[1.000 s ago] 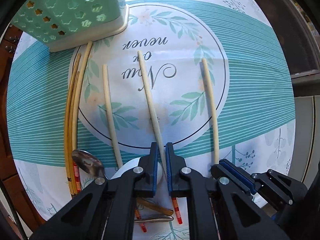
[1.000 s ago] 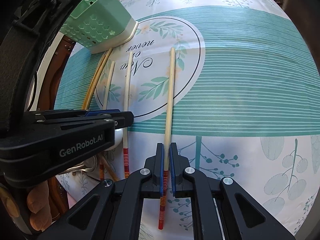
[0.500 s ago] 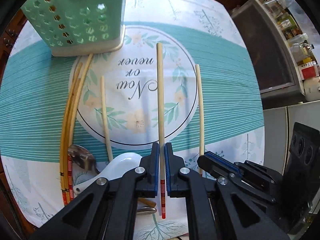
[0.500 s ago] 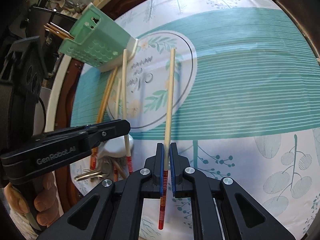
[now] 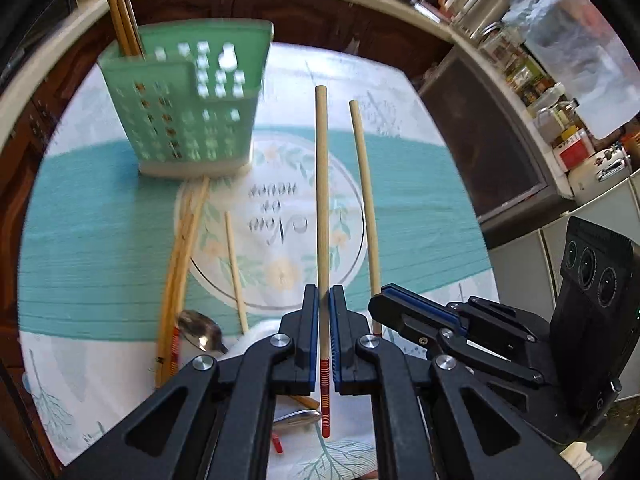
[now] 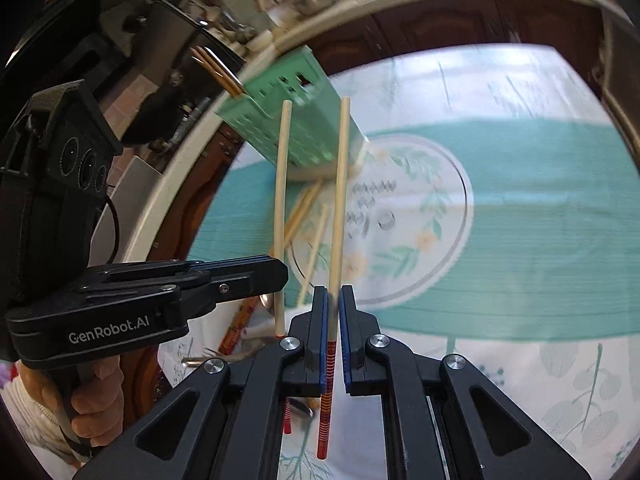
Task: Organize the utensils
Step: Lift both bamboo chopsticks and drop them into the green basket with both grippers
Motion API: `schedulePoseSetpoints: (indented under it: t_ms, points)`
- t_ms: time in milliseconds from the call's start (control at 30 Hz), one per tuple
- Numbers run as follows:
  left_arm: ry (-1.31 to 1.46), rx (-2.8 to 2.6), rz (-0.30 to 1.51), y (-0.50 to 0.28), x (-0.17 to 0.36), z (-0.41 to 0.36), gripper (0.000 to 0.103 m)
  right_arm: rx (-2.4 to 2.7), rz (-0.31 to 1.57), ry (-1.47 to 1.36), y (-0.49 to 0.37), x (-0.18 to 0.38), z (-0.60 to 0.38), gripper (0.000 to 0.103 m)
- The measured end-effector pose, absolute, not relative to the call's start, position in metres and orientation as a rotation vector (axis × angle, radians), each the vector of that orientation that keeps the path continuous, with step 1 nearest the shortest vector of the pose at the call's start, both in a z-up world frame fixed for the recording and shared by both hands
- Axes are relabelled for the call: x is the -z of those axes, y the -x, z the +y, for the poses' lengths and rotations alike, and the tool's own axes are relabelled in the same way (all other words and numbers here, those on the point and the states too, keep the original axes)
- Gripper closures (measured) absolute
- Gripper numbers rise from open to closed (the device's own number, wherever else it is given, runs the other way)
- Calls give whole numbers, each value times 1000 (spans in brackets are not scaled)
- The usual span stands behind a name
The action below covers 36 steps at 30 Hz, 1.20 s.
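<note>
My left gripper (image 5: 324, 290) is shut on a cream chopstick (image 5: 321, 200) with a red-striped end, held off the table and pointing toward the green perforated utensil holder (image 5: 192, 120). My right gripper (image 6: 333, 292) is shut on a matching chopstick (image 6: 340, 200). Each gripper shows in the other's view: the right gripper (image 5: 384, 302) with its chopstick (image 5: 362, 200), and the left gripper (image 6: 276, 274) with its chopstick (image 6: 282, 200). The holder (image 6: 296, 132) has brown chopsticks (image 5: 120, 12) standing in it.
Left on the tablecloth (image 5: 100, 240) lie several bamboo chopsticks (image 5: 180, 260), one cream chopstick (image 5: 236, 268), a metal spoon (image 5: 200, 332) and a white ceramic spoon (image 5: 256, 334). A counter with jars (image 5: 532, 80) lies to the right. A hand (image 6: 92, 396) grips the left handle.
Both grippers have risen from the table with their chopsticks and tilted upward. The green holder and the room behind the table have come into view.
</note>
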<state>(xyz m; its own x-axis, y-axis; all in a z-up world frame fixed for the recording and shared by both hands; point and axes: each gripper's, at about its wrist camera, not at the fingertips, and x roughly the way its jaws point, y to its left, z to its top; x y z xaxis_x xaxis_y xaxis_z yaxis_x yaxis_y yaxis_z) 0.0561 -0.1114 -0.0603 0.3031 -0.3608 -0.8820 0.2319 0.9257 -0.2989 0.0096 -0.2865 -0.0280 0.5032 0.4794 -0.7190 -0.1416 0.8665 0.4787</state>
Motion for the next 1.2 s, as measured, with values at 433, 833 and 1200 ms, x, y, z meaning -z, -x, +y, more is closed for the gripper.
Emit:
schedulePoseSetpoints:
  t_ms: [433,833,1200]
  points:
    - [158,182,765,-115,-67,-39,100,-364,619,-266,-85,-95,-250,98]
    - [295,22,576,-169,-71,14,100,-254,351,-418,-183,-108,-227,98]
    - [319,5,502,-182,-44,19,100,-246,329,-295,-255,-49,-183,98]
